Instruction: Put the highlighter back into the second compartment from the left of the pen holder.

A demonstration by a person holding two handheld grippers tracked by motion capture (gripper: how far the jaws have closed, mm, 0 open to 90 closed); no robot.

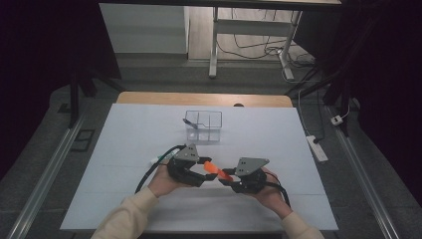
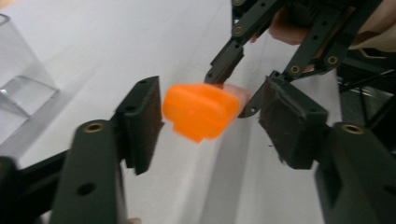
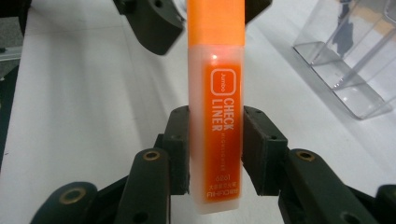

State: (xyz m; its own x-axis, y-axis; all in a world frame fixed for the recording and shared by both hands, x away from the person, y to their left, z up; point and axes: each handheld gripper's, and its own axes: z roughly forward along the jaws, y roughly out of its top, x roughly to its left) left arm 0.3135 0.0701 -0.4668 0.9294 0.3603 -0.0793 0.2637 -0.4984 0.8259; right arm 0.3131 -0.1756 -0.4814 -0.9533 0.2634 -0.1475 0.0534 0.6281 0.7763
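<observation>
White sheet point(image 1: 124, 149) covers the table; grey floor, desk legs and cables beyond. Clear plastic organizer point(image 1: 203, 126) stands behind both grippers. Left gripper point(image 1: 199, 175), left of the orange highlighter point(image 1: 215, 170): jaws apart around the cap end, pads not pressing. Right gripper point(image 1: 230, 181) clamps the highlighter's barrel. Right gripper view reads the "CHECK LINER" label point(image 3: 225, 116); left gripper view shows the cap point(image 2: 200, 111) end-on.

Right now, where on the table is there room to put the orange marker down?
The white sheet is bare left of the clear box, right of it toward the edge, and along the near edge by the sleeves. The middle is crowded: both tools meet there around the marker.
</observation>
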